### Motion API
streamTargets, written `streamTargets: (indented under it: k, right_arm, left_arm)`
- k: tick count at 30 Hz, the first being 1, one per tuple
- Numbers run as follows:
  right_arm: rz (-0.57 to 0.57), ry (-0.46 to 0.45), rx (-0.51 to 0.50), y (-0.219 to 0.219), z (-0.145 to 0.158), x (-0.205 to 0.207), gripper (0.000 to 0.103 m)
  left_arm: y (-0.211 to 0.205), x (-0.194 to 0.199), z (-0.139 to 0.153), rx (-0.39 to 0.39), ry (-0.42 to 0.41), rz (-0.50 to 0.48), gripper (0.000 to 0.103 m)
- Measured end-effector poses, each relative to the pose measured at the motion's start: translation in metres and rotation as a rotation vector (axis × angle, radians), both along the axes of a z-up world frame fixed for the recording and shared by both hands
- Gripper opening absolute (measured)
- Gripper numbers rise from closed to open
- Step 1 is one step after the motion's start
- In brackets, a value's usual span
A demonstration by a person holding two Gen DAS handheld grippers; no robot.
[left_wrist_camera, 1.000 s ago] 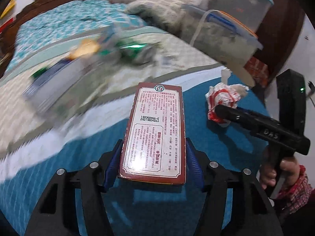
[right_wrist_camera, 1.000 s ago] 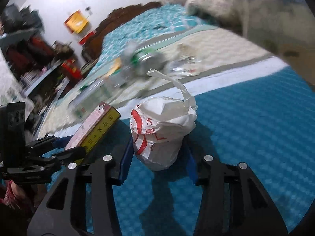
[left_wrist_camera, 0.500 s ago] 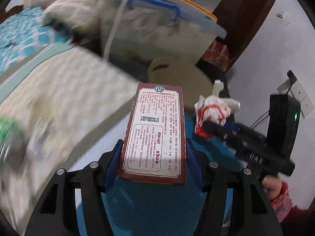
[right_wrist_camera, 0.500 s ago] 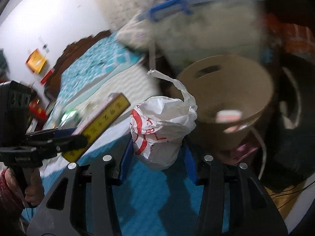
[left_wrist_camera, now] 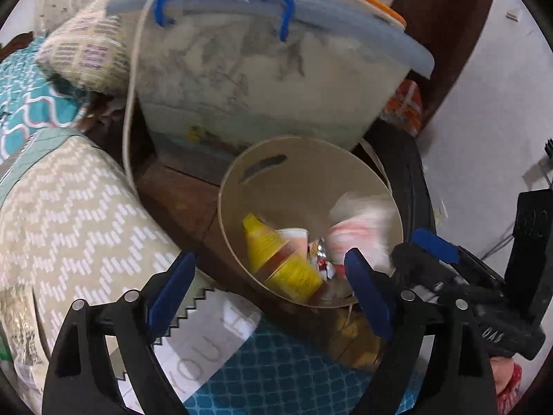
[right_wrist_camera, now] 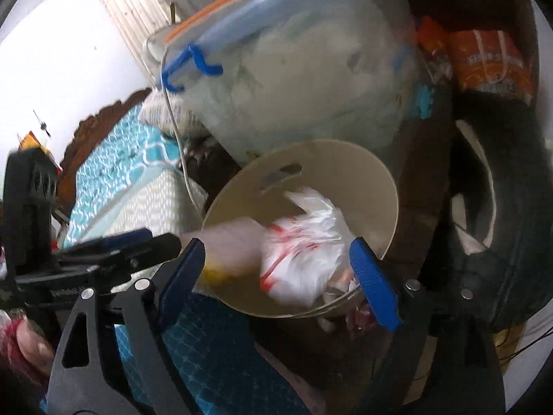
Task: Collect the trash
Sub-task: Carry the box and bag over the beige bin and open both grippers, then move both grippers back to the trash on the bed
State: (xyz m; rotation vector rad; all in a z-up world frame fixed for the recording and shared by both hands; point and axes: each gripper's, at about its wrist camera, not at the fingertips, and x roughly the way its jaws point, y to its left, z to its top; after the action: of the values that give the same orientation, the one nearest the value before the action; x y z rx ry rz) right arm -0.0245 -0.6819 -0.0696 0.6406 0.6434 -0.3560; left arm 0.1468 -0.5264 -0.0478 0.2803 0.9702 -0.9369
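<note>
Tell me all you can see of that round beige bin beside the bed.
The bin is a round, beige, smooth-walled tub, seemingly plastic, with a slot handle cut near its rim. It stands open-topped on the floor between the bed and a lidded storage box. Inside lie a yellow box and a white bag with red print, blurred. Both open grippers hover just above; neither touches it.
</note>
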Motion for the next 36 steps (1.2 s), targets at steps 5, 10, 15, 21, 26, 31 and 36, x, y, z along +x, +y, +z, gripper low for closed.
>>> streamTargets:
  k: [5, 10, 15, 21, 26, 31, 36]
  right_arm:
    - [-0.025, -0.085, 0.043, 0.003, 0.011, -0.012, 0.078]
    - [0.062, -0.116, 0.048, 0.040, 0.024, -0.007, 0.062]
    - [0.219, -0.117, 0.037, 0.097, 0.036, 0.022, 0.054]
    - [0.445, -0.107, 0.100, 0.181, 0.041, 0.069, 0.054]
    - [0.648, -0.065, 0.115, 0.280, 0.037, 0.117, 0.054]
    - [0.769, -0.023, 0.221, 0.359, 0.021, 0.157, 0.054]
    - [0.776, 0.005, 0.321, 0.400, 0.007, 0.185, 0.054]
  left_arm:
    - [0.048, -0.011, 0.015, -0.045, -0.038, 0.052, 0.084]
    - [0.131, -0.037, 0.029, -0.071, -0.130, 0.107, 0.084]
    - [0.239, -0.053, 0.030, -0.046, -0.173, 0.231, 0.084]
    - [0.389, -0.056, 0.038, 0.013, -0.181, 0.460, 0.084]
    - [0.511, -0.035, 0.058, -0.070, -0.169, 0.732, 0.083]
    - [0.586, 0.003, 0.042, -0.164, -0.080, 0.903, 0.072]
    - [0.607, 0.048, 0.011, -0.289, 0.111, 0.890, 0.070]
